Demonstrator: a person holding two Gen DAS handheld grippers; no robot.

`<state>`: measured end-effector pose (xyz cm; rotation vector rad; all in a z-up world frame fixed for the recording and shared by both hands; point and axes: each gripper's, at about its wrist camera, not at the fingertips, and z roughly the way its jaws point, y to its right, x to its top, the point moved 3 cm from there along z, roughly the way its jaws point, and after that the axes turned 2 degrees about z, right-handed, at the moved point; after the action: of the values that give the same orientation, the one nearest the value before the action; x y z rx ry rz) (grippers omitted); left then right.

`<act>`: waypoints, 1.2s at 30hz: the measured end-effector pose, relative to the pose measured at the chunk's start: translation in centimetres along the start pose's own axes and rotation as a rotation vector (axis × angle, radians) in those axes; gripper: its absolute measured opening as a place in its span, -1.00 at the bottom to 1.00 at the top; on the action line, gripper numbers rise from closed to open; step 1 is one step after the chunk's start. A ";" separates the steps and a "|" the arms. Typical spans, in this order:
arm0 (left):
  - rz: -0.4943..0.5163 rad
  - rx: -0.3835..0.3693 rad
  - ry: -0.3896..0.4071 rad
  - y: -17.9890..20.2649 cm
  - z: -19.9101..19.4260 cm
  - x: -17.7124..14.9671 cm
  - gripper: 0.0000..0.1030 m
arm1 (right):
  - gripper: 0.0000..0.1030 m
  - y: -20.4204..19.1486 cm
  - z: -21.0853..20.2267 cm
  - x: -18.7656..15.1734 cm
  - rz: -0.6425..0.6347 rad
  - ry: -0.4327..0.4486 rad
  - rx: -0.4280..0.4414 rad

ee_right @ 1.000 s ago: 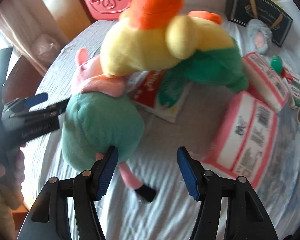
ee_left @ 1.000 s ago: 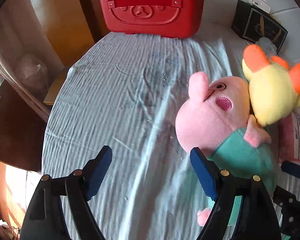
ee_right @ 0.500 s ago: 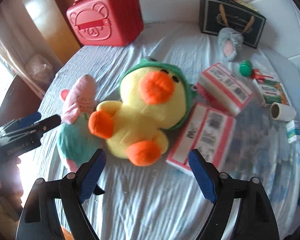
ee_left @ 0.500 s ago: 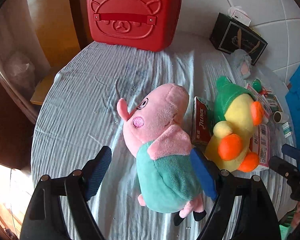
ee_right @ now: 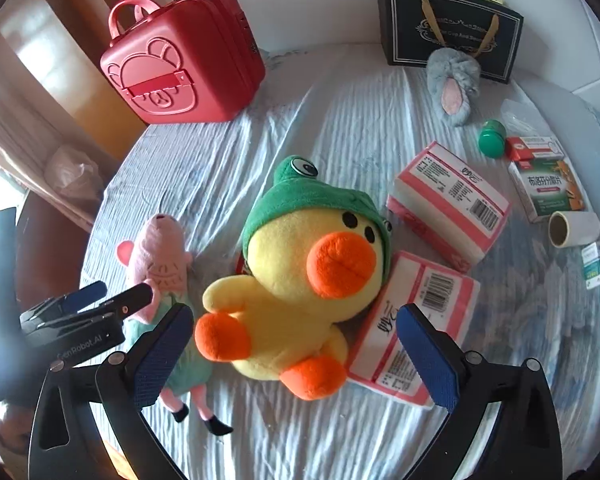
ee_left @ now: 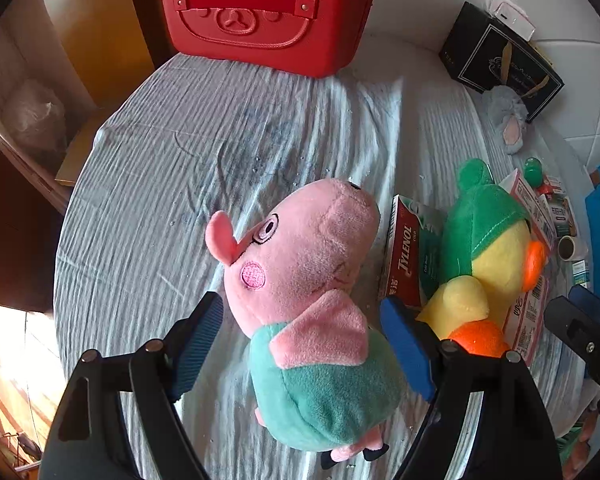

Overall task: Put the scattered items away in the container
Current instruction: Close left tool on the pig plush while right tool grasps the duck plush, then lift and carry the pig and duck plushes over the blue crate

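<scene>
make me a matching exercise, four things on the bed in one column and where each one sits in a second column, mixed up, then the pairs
Things:
1. red case
2. duck plush
3. pig plush
4. grey bunny toy

Places:
a. against the black gift bag
b. standing upright at the far left of the bed
c. lying partly on a pink pack
d. under the left gripper, left of the duck

Pairs: 1-b, 2-c, 3-d, 4-a
</scene>
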<state>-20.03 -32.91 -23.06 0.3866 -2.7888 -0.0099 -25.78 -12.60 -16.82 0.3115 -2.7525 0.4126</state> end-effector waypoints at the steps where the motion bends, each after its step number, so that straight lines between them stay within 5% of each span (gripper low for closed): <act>1: 0.006 0.004 -0.012 0.0 0.3 0.2 0.57 | 0.99 0.2 0.5 0.3 0.008 -0.011 -0.008; 9: 0.051 0.016 -0.113 0.0 3.0 2.2 0.57 | 0.99 0.7 3.3 2.2 0.053 -0.094 -0.052; 16: 0.078 0.004 -0.117 0.3 4.8 3.6 0.56 | 0.99 0.8 7.0 3.1 0.070 -0.159 -0.089; 20: 0.085 -0.010 -0.070 0.3 4.6 4.1 0.30 | 0.97 0.8 9.2 2.9 0.052 -0.169 -0.110; 22: 0.085 -0.022 -0.041 0.2 3.9 4.6 0.23 | 0.70 0.4 8.7 3.0 0.028 -0.137 -0.117; 36: 0.122 0.007 0.294 1.4 -7.4 6.7 0.18 | 0.61 -2.6 -0.1 5.8 -0.058 0.124 -0.071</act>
<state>-24.18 -33.12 -13.88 0.2006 -2.5164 0.0792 -30.44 -15.98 -14.01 0.3355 -2.6237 0.3081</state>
